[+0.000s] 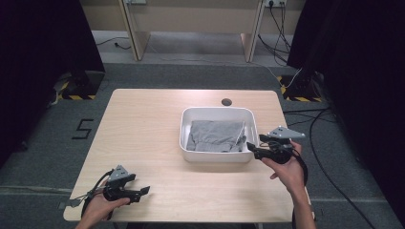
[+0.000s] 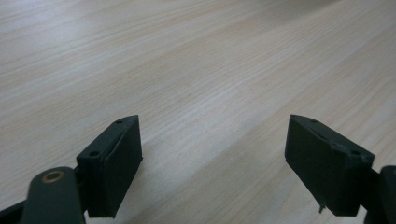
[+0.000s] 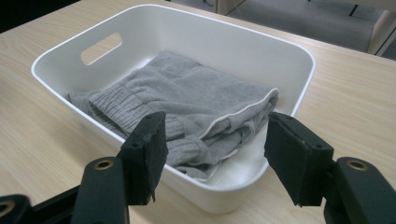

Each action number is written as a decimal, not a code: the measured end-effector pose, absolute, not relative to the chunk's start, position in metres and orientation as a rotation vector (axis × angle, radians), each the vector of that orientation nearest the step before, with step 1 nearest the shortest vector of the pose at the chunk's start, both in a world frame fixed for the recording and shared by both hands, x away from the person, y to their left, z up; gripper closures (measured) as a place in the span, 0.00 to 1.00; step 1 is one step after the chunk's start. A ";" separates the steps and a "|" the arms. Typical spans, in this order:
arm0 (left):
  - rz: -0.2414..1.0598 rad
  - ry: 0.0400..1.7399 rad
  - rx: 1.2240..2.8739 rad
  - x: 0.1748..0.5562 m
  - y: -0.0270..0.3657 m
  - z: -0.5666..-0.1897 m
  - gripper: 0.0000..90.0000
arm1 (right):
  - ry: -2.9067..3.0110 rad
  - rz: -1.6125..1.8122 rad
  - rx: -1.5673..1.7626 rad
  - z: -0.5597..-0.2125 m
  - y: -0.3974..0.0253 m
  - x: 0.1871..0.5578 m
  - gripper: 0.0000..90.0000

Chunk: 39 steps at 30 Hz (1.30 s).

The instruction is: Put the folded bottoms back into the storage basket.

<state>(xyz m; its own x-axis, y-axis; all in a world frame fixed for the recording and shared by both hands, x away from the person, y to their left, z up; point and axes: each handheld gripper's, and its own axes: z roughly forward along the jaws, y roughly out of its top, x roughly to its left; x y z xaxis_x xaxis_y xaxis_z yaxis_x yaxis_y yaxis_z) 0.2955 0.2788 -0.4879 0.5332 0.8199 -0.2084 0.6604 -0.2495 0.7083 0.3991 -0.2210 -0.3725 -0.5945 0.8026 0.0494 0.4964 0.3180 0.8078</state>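
While the grey knit garment (image 1: 216,135) lies folded inside the white plastic basin (image 1: 189,143), the right tongs (image 1: 252,148) hang just outside the basin's rim at about four o'clock from its centre, jaws spread wide and holding nothing. From the right gripper view, the jaws frame the near corner of the garment (image 3: 196,105), where a ribbed hem and a pale seam edge are bunched up; that raised fold looks like the easiest part to pinch, which would explain why the tongs (image 3: 215,149) point there. The basin (image 3: 299,60) sits at about one o'clock from the middle of the tabletop (image 1: 143,124), within easy reach of the right hand (image 1: 286,169).

The left tongs (image 1: 143,191) rest low at about seven o'clock on the tabletop, well apart from the basin. In the left gripper view, they (image 2: 212,158) gape wide over bare wood (image 2: 196,70) with nothing between them, likely parked until a second grip is needed.

By count: one basin, one garment, two tongs, one dark round cable hole (image 1: 226,101) at the tabletop's far edge.
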 end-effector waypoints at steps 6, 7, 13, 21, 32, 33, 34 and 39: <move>0.277 1.218 1.992 0.292 0.283 -0.493 0.20 | 2.197 1.173 1.170 -0.377 -0.231 0.385 0.43; 0.281 1.218 1.990 0.291 0.284 -0.493 0.20 | 2.187 1.180 1.173 -0.378 -0.233 0.383 0.43; 0.331 1.195 1.972 0.286 0.287 -0.497 0.20 | 2.149 1.232 1.211 -0.394 -0.243 0.365 0.43; 0.381 1.202 1.996 0.285 0.284 -0.498 0.18 | 2.156 1.227 1.258 -0.413 -0.249 0.356 0.41; 0.327 1.237 1.927 0.290 0.291 -0.498 0.17 | 2.191 1.195 1.224 -0.431 -0.240 0.346 0.38; 0.330 1.238 1.930 0.290 0.290 -0.498 0.17 | 2.186 1.198 1.231 -0.433 -0.239 0.344 0.39; 0.335 1.235 1.938 0.290 0.290 -0.498 0.17 | 2.184 1.196 1.223 -0.435 -0.239 0.343 0.39; 0.366 1.224 1.969 0.290 0.286 -0.498 0.17 | 2.209 1.178 1.239 -0.445 -0.238 0.336 0.38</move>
